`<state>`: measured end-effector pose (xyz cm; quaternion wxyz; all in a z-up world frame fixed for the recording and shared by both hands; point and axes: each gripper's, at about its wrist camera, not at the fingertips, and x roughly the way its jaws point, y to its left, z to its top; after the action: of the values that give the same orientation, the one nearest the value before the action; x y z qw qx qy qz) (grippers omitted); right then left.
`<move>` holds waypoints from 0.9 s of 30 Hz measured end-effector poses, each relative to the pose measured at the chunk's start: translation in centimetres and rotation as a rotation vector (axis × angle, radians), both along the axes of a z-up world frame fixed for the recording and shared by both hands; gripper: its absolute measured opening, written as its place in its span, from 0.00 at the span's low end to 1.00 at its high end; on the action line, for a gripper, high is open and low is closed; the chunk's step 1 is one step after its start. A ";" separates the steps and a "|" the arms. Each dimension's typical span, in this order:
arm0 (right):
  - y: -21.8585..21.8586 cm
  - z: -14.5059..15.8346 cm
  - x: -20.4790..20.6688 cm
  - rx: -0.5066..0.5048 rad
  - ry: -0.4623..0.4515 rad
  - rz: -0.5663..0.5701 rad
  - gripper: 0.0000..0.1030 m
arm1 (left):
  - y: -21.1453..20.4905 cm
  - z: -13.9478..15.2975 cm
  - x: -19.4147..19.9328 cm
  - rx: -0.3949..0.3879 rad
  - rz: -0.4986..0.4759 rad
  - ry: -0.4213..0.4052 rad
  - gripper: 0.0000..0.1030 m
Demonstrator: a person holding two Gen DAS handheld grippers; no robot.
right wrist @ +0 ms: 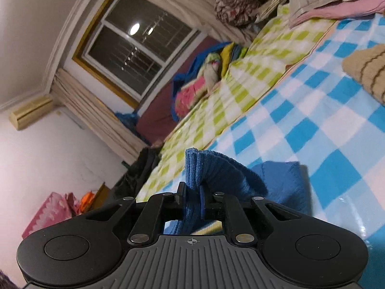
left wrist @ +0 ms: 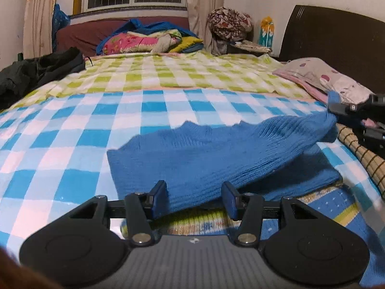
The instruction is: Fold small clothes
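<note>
A blue knitted garment (left wrist: 204, 154) lies on the blue-and-white checked bed cover (left wrist: 72, 139). My left gripper (left wrist: 193, 196) is open, its fingers standing either side of the garment's near edge. My right gripper (right wrist: 192, 198) is shut on the garment's ribbed edge (right wrist: 196, 166) and holds it lifted off the bed, so the cloth hangs from it in a fold. The right gripper also shows in the left wrist view (left wrist: 336, 108) at the right, pinching the raised end of the garment.
A beige striped cloth (right wrist: 368, 69) lies on the bed to the right. A patterned pillow (left wrist: 324, 77) sits by the dark headboard (left wrist: 336, 33). A black jacket (left wrist: 36, 72) lies at the left edge. Piled bedding (left wrist: 149, 39) lies under the window.
</note>
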<state>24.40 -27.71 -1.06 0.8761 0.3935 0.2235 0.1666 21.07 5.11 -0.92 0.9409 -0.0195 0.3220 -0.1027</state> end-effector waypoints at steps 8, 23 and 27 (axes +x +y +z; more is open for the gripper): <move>-0.4 -4.0 -0.7 -0.134 0.229 -0.019 0.17 | -0.5 -0.8 -0.9 0.078 -0.051 0.042 0.53; -0.4 -0.6 -2.0 -0.259 0.159 -0.071 0.23 | -2.9 1.3 0.3 0.063 -0.105 -0.049 0.53; 1.3 -0.1 -0.6 -0.304 0.121 -0.044 0.23 | -2.9 0.7 1.7 0.041 -0.070 -0.024 0.53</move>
<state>23.75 -26.41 -1.18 0.9139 0.2705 0.2897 0.0879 22.78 2.20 -0.24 0.9408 0.0123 0.3132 -0.1291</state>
